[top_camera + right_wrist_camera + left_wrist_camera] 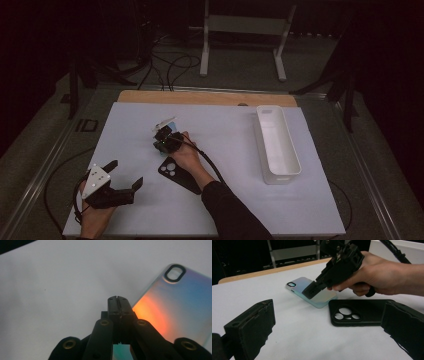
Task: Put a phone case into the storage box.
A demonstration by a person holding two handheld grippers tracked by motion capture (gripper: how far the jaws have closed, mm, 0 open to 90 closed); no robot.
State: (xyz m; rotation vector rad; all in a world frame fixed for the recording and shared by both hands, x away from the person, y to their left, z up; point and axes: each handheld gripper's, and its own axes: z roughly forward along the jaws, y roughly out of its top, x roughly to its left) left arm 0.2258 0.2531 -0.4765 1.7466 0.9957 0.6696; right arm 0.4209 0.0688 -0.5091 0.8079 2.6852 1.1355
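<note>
A: Report the right gripper (310,291) first.

B: Jaws fully closed, pads pressed together with nothing between them. The closed tip points down at the iridescent phone case (175,305), over or on its near edge; contact cannot be confirmed. In the right gripper view the case lies just right of the tip, camera cutout at the far end.

A: Why a closed tip over an edge?

B: Judgement: a flat case lying face down offers no side to pinch. A closed tip works as a pusher or pry point against the rim, to slide the case or lift one edge.

A: What lies farther out?

B: On the hand side of that gripper, the black phone case (359,312) lies flat, camera holes up, just beside the iridescent one but apart from it. Beyond, toward the person, the left gripper (122,181) is held low with jaws wide apart and nothing in them, pointed toward both cases.

A: Room to move?

B: The white table surface (225,125) is bare ahead and to the left of the closed tip. The white bin (277,145) stands well apart to its right. The black case blocks a pull straight back toward the hand.
</note>
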